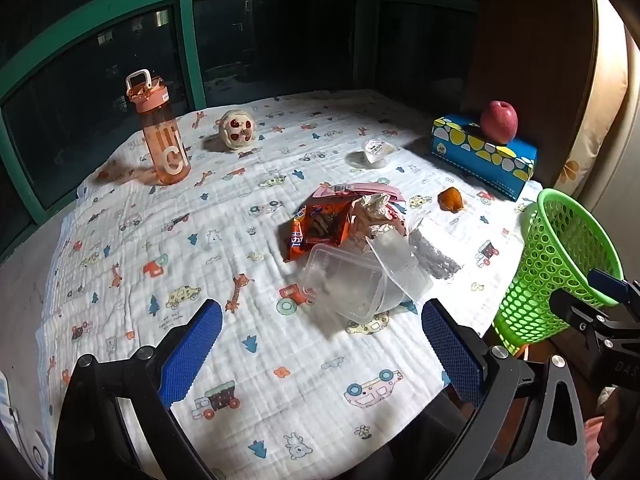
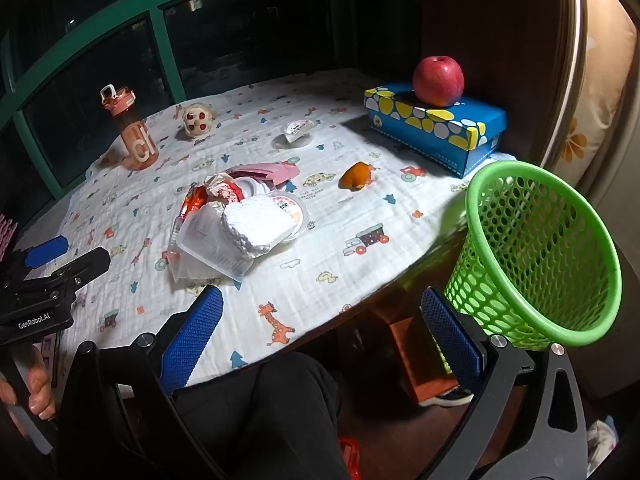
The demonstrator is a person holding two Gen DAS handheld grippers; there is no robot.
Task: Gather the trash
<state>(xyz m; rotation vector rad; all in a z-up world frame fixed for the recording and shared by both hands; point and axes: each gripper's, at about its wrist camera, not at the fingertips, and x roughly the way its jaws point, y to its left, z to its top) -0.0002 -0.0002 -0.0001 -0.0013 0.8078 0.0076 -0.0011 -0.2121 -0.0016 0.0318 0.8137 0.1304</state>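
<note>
Both hand-held grippers, left [image 1: 322, 350] and right [image 2: 322, 336], gape empty; one body reads "GenRobot.AI".

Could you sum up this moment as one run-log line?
stage: not started | left gripper: jaws open, empty | right gripper: same | trash pile: on table | green basket: table edge

Round table [image 2: 340, 280] covered by a cartoon-print cloth [image 1: 240, 240], on it an orange bottle [image 1: 160, 140], a skull-like toy [image 1: 237, 128], a small sealed cup [image 1: 376, 151], a blue box [image 1: 480, 156], possibly an orange peel [image 1: 450, 199], heaped wrappers [image 1: 320, 220] and clear containers [image 1: 344, 284].
</note>
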